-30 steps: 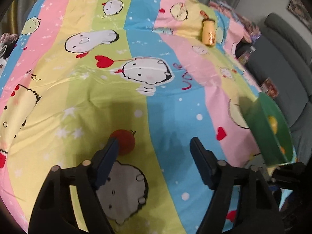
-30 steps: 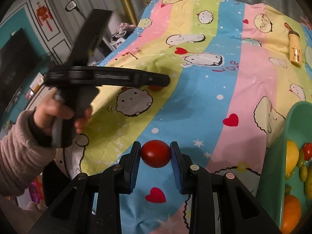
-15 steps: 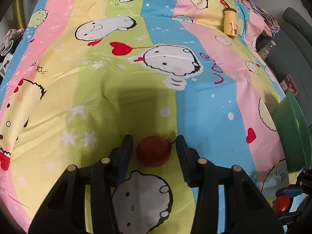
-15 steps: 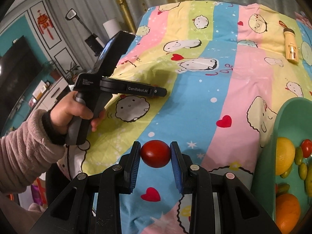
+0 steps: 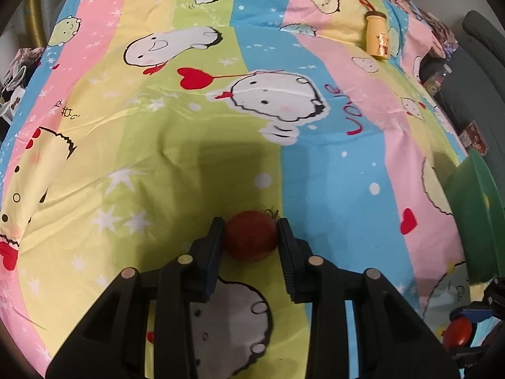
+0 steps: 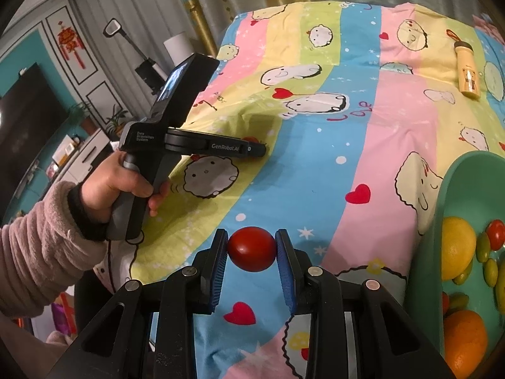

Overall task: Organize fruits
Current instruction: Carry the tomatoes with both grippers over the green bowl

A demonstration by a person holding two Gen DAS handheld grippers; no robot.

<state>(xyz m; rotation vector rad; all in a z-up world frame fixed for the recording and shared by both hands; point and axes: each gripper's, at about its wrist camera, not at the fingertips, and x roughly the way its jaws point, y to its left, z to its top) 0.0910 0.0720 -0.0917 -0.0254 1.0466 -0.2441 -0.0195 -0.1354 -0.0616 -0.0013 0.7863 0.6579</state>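
Note:
A red tomato (image 5: 249, 237) with a small stem lies on the cartoon bedsheet (image 5: 331, 173). My left gripper (image 5: 251, 233) is closing on it, and both pads touch its sides. Seen from the right wrist view, the left gripper (image 6: 252, 151) is held by a hand in a pink sleeve (image 6: 38, 240) and points down at the sheet. My right gripper (image 6: 251, 249) is shut on a second red tomato (image 6: 251, 249), held above the sheet. A green bowl (image 6: 454, 189) at the right holds a lemon (image 6: 457, 246), an orange (image 6: 464, 338) and several small fruits.
A yellow bottle (image 5: 377, 39) lies at the far right of the bed. The green bowl (image 5: 476, 208) sits near the bed's right edge, with a grey sofa (image 5: 483, 72) beyond. A television and cabinet (image 6: 47, 132) stand off the bed's left side.
The left gripper moved forward over the lying tomato and its jaws came in from wide apart to touch it. The right gripper stayed put, still holding its tomato.

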